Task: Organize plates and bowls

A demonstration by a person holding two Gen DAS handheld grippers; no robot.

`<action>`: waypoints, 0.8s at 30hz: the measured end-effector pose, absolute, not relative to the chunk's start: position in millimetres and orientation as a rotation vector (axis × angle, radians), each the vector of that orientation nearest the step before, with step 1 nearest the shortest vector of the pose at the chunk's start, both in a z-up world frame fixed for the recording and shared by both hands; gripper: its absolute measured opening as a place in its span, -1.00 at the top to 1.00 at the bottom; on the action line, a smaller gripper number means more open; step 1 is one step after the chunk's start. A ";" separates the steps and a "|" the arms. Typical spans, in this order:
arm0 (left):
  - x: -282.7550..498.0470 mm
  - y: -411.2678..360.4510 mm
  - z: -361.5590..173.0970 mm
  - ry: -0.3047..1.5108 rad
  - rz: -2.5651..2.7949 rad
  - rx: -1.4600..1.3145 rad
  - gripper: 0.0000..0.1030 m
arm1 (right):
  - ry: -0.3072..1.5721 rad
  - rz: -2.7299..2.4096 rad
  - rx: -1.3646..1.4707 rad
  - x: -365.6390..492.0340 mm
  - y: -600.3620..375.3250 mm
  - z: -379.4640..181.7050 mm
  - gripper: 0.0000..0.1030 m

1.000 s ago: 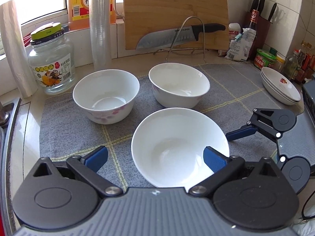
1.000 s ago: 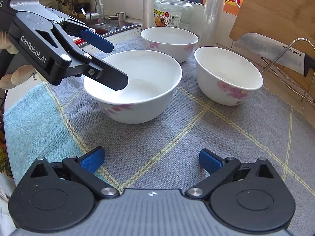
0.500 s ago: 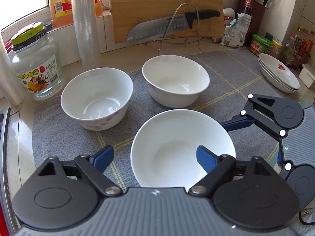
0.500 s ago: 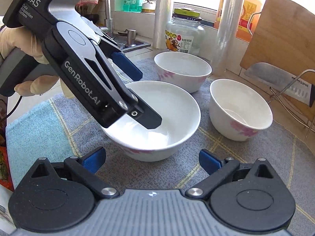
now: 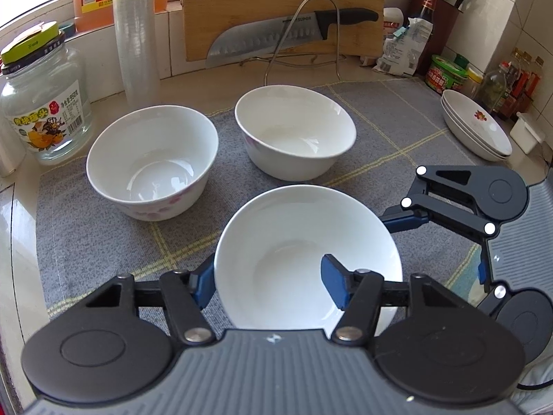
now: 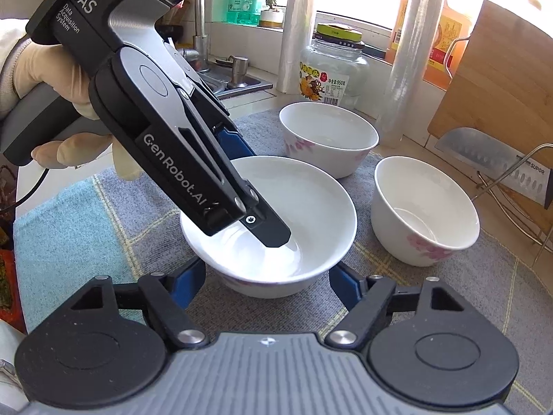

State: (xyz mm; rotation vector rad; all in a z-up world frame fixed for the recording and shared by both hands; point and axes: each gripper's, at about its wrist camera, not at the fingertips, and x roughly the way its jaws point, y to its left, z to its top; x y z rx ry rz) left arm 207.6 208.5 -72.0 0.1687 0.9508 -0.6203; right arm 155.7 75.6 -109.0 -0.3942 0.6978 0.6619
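Left gripper (image 5: pixel 268 283): closed on the rim of the near bowl (image 5: pixel 293 242) — one blue pad sits outside the left wall, the other inside the bowl, pinching the wall between them.
Right gripper (image 6: pixel 266 285): jaws closing, with the same near bowl's base between its blue pads; from the right wrist view the pads look just beside the bowl's outer wall, though contact is hard to judge there.
Near bowl: white with a pink flower pattern, upright on the grey mat (image 5: pixel 103 242), in front of the other two.
Far-left bowl (image 5: pixel 152 159): upright on the mat, near the glass jar (image 5: pixel 41 97), apart from the other bowls.
Far-right bowl (image 5: pixel 293 131): upright, just in front of the wire rack (image 5: pixel 304 38) that carries the knife (image 5: pixel 276 34).
Plates (image 5: pixel 475 124): a small stack at the mat's right edge, well apart from the bowls.
Backdrop: a wooden cutting board (image 5: pixel 283 0) leaning behind the knife — a roll of cling film (image 5: pixel 136 27) stands between it and the jar.
Hand (image 6: pixel 52 72): a gloved hand grips the left tool's handle.
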 end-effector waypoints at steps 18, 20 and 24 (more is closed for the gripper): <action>197.8 194.9 -58.8 0.938 -0.629 0.169 -0.19 | 0.745 0.661 -0.376 152.4 63.6 -95.5 -0.60; 196.4 190.3 -56.4 0.934 -0.633 0.168 -0.19 | 0.744 0.659 -0.376 150.2 58.9 -93.0 -0.59; 192.7 176.4 -52.0 0.922 -0.649 0.174 -0.19 | 0.741 0.647 -0.381 144.4 46.2 -88.2 -0.59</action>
